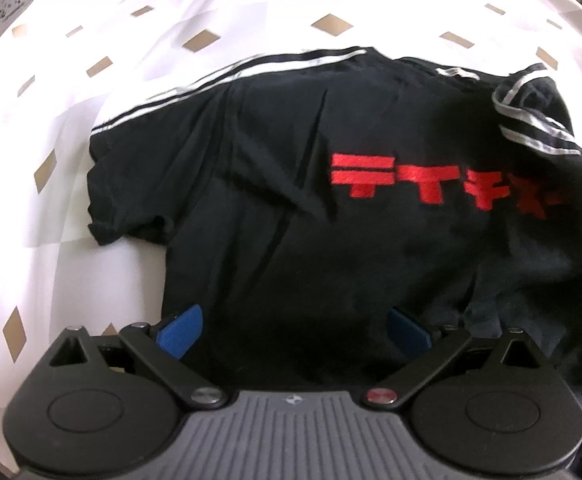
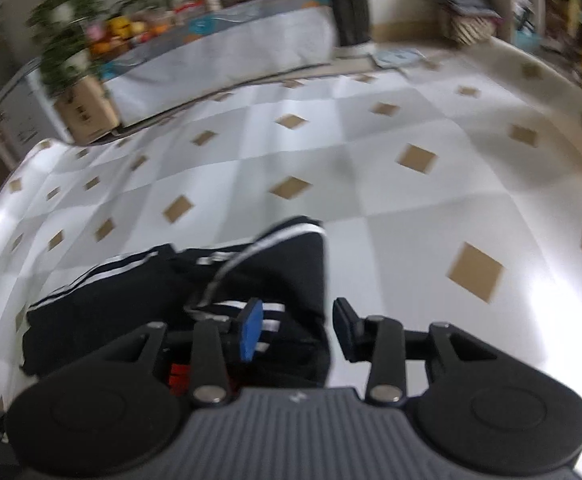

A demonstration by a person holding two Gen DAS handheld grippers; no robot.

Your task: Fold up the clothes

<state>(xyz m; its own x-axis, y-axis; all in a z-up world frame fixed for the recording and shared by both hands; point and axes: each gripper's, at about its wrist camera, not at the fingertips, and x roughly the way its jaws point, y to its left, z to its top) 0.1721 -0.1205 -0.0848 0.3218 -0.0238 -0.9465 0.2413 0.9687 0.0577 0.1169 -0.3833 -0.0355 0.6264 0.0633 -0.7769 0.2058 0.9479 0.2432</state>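
A black T-shirt [image 1: 291, 184] with red lettering [image 1: 443, 182] lies on the tabletop [image 1: 51, 80], which is covered in white cloth with tan diamonds; no earlier view is available for comparison.

Left: the left claw [image 1: 293, 330] hangs steeply over the lower body of the shirt, its blue pads [image 1: 181, 330] spread wide and closed on nothing. Whether the pads touch the fabric cannot be told. Its placement suggests it is set to pin or pick up the hem side for a fold.

Centre: the shirt's long axis runs from the near hem away toward the striped shoulders [image 1: 231, 68]; the lettering reads across that axis. The left sleeve lies flat and outspread.

Right: the right sleeve [image 1: 531, 120] is turned in over the body, its white stripes bunched. The right claw [image 2: 297, 330] stands part open just above that folded sleeve, fabric lying beneath the gap but not pinched, seemingly a release after laying the sleeve inward.
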